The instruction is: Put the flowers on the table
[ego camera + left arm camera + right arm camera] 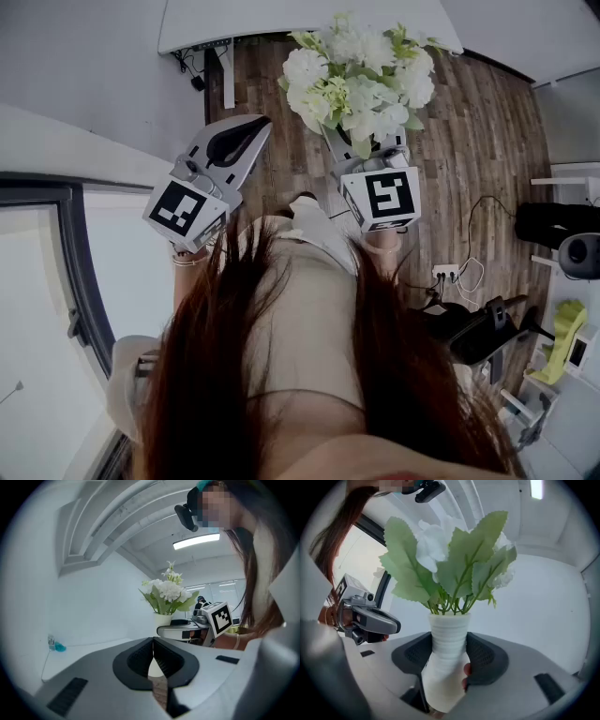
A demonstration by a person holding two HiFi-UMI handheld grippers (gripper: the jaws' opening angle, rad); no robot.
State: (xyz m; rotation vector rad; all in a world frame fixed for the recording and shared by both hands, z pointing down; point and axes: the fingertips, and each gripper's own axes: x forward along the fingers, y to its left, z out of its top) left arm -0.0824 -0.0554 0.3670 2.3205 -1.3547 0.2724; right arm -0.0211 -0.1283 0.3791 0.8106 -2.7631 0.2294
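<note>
A white ribbed vase point(447, 660) with white flowers point(433, 545) and green leaves stands upright between the jaws of my right gripper point(449, 654), which is shut on it. In the head view the bouquet point(361, 80) rises above the right gripper point(370, 150), hiding its jaws. My left gripper point(246, 131) is held to the left of it, shut with nothing in it; its pads meet in the left gripper view point(153, 656). From there the flowers point(168, 592) and vase point(163, 619) show ahead to the right. A white table point(225, 19) lies ahead at the top of the head view.
Wooden floor point(469, 150) lies below. A power strip and cables point(445, 274) sit on the floor at right, with black and green equipment point(562, 337) beyond. A window frame point(75, 262) runs along the left. The person's long hair point(225, 375) fills the lower head view.
</note>
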